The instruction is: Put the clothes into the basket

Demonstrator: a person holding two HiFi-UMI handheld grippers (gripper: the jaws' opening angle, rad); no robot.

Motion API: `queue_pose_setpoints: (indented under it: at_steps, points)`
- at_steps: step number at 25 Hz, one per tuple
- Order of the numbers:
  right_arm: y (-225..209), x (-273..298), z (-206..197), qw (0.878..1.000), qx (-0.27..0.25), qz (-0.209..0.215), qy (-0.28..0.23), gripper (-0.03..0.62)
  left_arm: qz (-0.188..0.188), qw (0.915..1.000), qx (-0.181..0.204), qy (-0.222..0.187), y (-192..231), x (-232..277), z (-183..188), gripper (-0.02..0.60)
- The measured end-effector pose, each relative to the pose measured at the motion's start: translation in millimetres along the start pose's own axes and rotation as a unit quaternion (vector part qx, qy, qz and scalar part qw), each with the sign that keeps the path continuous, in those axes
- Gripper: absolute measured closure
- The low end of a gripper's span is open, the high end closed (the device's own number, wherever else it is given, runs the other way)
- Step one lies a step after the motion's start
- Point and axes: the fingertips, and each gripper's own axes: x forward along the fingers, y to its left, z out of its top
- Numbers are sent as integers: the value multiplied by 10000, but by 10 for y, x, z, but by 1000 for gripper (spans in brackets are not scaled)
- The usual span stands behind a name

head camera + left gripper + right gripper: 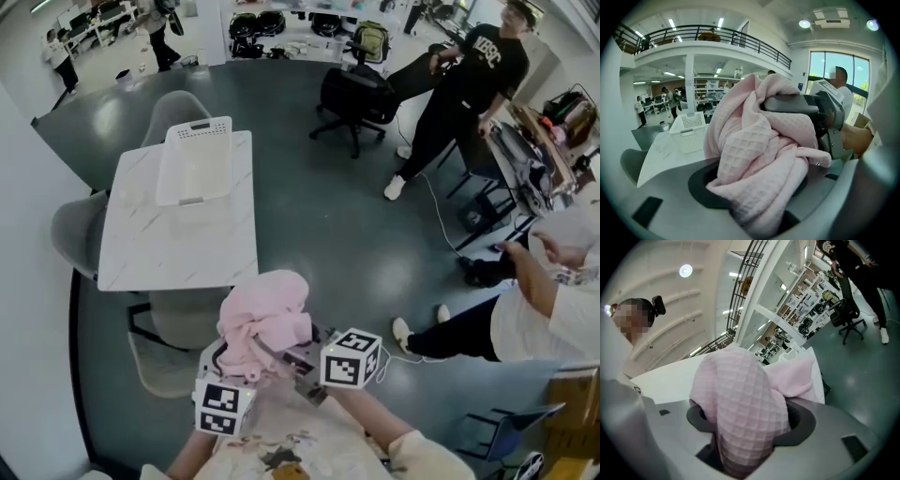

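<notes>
A bundled pink waffle-weave cloth hangs in front of me over the dark floor, short of the table. My left gripper and right gripper are both shut on it from below, side by side. In the left gripper view the pink cloth fills the jaws of my left gripper, and the right gripper's body bites into it from the right. In the right gripper view the cloth drapes over my right gripper. The white slotted basket stands with nothing in it at the far end of the white marble table.
Grey chairs ring the table, one at its near edge, just left of the cloth. A black office chair and a standing person in black are beyond. A seated person is at my right.
</notes>
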Motion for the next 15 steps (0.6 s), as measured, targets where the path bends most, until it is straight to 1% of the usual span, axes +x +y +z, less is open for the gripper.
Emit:
queue_pose_setpoints:
  at_steps: [7,12,15]
  points:
    - [-379,619,565,9999,125,85,68,289,32,9999,-8,106,670,452,439,347]
    - [-494,1104,815,9995,142,175,240,289,125,9997,-184,102,1150,598,624,347]
    - [-525,1309,889,9991,116,171,377,289,156,9993,-343,65,1344,635,676,347]
